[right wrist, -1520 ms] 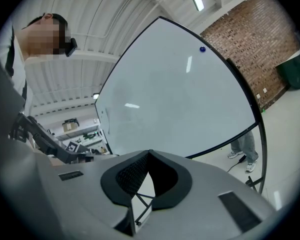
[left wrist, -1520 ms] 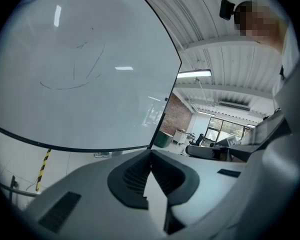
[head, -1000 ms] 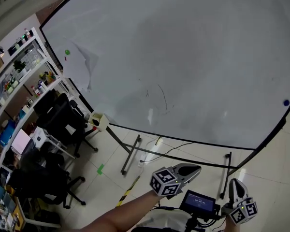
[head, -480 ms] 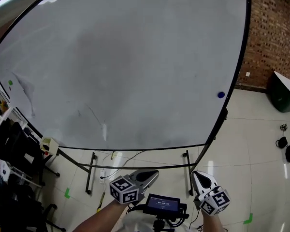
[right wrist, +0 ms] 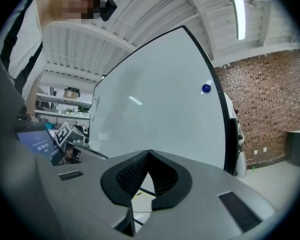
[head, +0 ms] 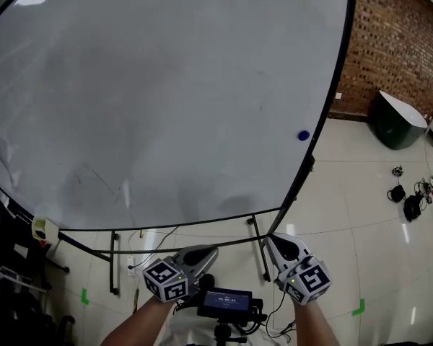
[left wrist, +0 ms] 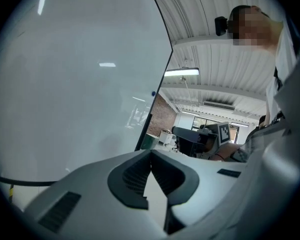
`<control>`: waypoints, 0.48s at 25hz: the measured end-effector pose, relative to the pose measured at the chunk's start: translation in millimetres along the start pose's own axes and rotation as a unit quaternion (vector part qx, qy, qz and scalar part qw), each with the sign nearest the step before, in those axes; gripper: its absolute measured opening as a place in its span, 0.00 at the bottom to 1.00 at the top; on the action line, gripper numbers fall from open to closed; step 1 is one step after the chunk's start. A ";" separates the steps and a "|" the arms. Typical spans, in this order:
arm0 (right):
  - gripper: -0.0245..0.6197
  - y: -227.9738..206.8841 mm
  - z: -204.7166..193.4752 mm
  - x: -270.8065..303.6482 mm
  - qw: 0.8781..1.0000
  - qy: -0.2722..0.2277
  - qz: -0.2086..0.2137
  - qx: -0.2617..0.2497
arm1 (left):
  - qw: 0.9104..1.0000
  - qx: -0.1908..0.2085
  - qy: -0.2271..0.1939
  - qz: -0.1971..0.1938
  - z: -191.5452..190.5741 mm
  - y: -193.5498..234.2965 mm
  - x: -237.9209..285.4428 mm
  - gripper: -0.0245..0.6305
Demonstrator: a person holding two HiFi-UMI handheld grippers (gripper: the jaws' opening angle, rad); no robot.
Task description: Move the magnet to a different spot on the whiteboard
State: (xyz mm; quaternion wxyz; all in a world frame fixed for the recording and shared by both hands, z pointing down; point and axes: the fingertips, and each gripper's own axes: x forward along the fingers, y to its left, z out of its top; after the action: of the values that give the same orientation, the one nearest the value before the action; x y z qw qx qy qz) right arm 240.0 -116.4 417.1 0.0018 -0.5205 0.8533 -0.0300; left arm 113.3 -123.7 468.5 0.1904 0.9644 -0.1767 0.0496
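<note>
A small blue magnet (head: pixel 304 135) sticks near the right edge of the big whiteboard (head: pixel 166 99). It also shows as a blue dot (right wrist: pixel 206 88) in the right gripper view and a tiny one (left wrist: pixel 153 93) in the left gripper view. Both grippers are held low in front of the board, well short of the magnet. My left gripper (head: pixel 211 251) is shut with nothing in it, its tips meeting (left wrist: pixel 151 151). My right gripper (head: pixel 272 239) is also shut and empty (right wrist: pixel 149 153), below and left of the magnet.
The board's stand legs (head: pixel 258 245) rest on the tiled floor just ahead of the grippers. A brick wall (head: pixel 397 42), a dark bin (head: pixel 398 120) and loose cables (head: pixel 410 197) lie to the right. A small screen (head: pixel 227 301) sits between my hands. Office chairs (head: pixel 7 316) stand at the lower left.
The view has swung right along the board: shelves and the green magnet left the picture, the brick wall came in. The blue magnet now sits nearer the middle. Both grippers moved along, still shut.
</note>
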 end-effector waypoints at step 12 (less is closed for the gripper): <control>0.08 -54.2 39.8 25.7 0.985 0.062 -0.040 -0.157 | 0.999 0.018 0.005 -0.044 27.3 37.4 46.6 0.09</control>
State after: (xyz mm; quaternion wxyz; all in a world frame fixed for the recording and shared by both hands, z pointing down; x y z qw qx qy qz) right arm 277.7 -165.9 380.9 -0.1340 -0.5451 0.8244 0.0722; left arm 144.1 -181.5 464.1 0.1759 0.9742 -0.1321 0.0497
